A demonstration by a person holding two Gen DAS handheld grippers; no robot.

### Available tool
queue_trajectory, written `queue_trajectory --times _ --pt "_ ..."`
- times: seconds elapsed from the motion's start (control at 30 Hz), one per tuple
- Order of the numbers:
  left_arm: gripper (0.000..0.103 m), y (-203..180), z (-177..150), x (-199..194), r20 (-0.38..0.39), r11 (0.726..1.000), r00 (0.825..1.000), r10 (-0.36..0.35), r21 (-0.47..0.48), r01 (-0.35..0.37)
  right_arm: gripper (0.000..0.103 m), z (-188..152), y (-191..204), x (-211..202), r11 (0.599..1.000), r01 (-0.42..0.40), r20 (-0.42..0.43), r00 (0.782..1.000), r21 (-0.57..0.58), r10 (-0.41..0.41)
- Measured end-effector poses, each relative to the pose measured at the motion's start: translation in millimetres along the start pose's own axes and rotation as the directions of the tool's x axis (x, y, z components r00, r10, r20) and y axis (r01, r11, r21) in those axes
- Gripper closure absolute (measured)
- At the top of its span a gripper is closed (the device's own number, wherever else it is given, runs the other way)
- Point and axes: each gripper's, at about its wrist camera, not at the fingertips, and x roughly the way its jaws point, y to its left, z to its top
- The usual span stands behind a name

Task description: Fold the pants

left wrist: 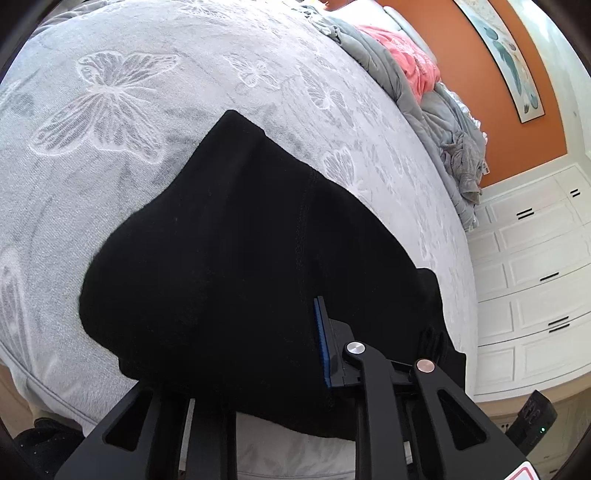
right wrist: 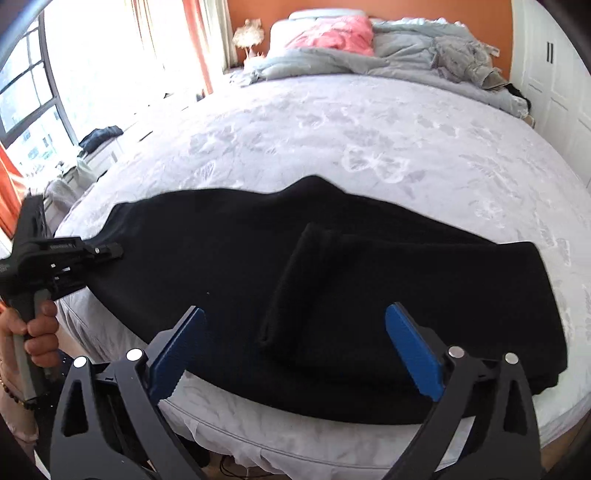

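The right gripper (right wrist: 295, 354), nearest the lens in its own view, hangs with its blue-padded jaws spread wide above the near edge of a pair of black pants (right wrist: 258, 280); nothing lies between the pads and neither touches the cloth. The pants lie across the near part of a bed (right wrist: 369, 122) covered in a pale grey sheet patterned with butterflies, spread from side to side, with a folded-over strip of the same fabric lying on top near the middle.

At the left edge of the right wrist view, a hand (right wrist: 33, 325) grips the handle of the left gripper (right wrist: 114, 250), whose tips meet the left end of the pants. In the left wrist view, black fabric drapes over that gripper (left wrist: 317, 343) and hides one finger; only one blue pad (left wrist: 322, 343) shows, pressed against the cloth, so the narrow jaws appear clamped on the pants.

A rumpled grey duvet (right wrist: 351, 59) and a pink pillow (right wrist: 332, 33) sit at the head of the bed against an orange wall (left wrist: 498, 110). White cabinets (left wrist: 535, 266) line the far side.
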Motion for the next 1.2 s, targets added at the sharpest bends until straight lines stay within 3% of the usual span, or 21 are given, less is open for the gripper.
queue_trajectory --times 0.1,0.17,0.23,0.3,0.43,0.5,0.53,0.57,0.67,0.73,0.83,0.93,1.0,1.1,1.17,1.2 --pt "0.090 7 -8 2 0.008 0.999 1.000 0.003 -0.052 -0.003 0.007 -6 -24 -23 0.999 0.014 0.002 1.000 0.035 -0.014" --pt "0.091 -7 -8 -5 0.034 0.999 0.998 0.048 -0.027 -0.047 0.007 -10 -45 -33 0.997 0.026 -0.003 1.000 0.071 -0.026" --pt "0.092 -45 -6 -19 0.084 0.993 0.992 0.092 0.063 -0.097 0.007 -15 -68 -42 0.992 0.044 -0.009 0.999 0.117 -0.043" --pt "0.092 -98 -9 -33 0.119 0.980 0.990 0.078 0.174 -0.099 0.007 -20 -95 -52 0.981 0.045 0.000 0.999 0.190 -0.046" --pt "0.091 -214 -46 -40 0.130 0.905 0.991 0.004 0.422 -0.059 0.007 -31 -140 -60 0.939 -0.010 0.016 1.000 0.345 0.005" --pt "0.076 -251 -73 -18 0.066 0.871 0.998 -0.001 0.491 -0.032 0.007 -36 -157 -58 0.921 -0.017 0.013 1.000 0.389 0.013" --pt "0.041 -264 -90 2 0.001 0.853 1.000 -0.013 0.521 0.011 0.007 -39 -162 -58 0.918 -0.009 0.007 1.000 0.397 0.006" --pt "0.016 -269 -105 22 -0.039 0.842 0.999 -0.006 0.539 0.026 0.007 -41 -167 -57 0.915 -0.002 0.001 1.000 0.403 0.002" --pt "0.018 -261 -146 61 -0.070 0.827 0.995 0.065 0.562 -0.015 0.007 -44 -178 -57 0.916 -0.018 0.001 1.000 0.401 0.019" --pt "0.018 -243 -160 65 -0.092 0.840 0.993 0.069 0.542 -0.008 0.007 -43 -179 -54 0.923 -0.041 0.004 0.999 0.383 0.043" --pt "0.018 -212 -157 47 -0.068 0.879 0.996 0.066 0.477 -0.026 0.007 -34 -166 -38 0.932 -0.115 -0.004 0.992 0.343 0.124" --pt "0.017 -188 -138 17 0.019 0.898 0.996 0.087 0.430 -0.086 0.007 -19 -144 -10 0.938 -0.184 -0.023 0.980 0.294 0.200" --pt "0.017 -178 -128 1 0.074 0.891 0.988 0.134 0.427 -0.153 0.007 -11 -132 14 0.938 -0.209 -0.053 0.971 0.277 0.233" --pt "0.017 -166 -122 -15 0.122 0.874 0.973 0.194 0.430 -0.228 0.005 -4 -123 39 0.946 -0.166 -0.080 0.977 0.280 0.196" --pt "0.017 -161 -121 -21 0.138 0.860 0.965 0.224 0.439 -0.262 0.005 -6 -123 42 0.946 -0.161 -0.054 0.982 0.281 0.183" --pt "0.017 -159 -121 -22 0.145 0.853 0.960 0.240 0.440 -0.280 0.018 -8 -124 42 0.945 -0.167 -0.039 0.982 0.281 0.185"
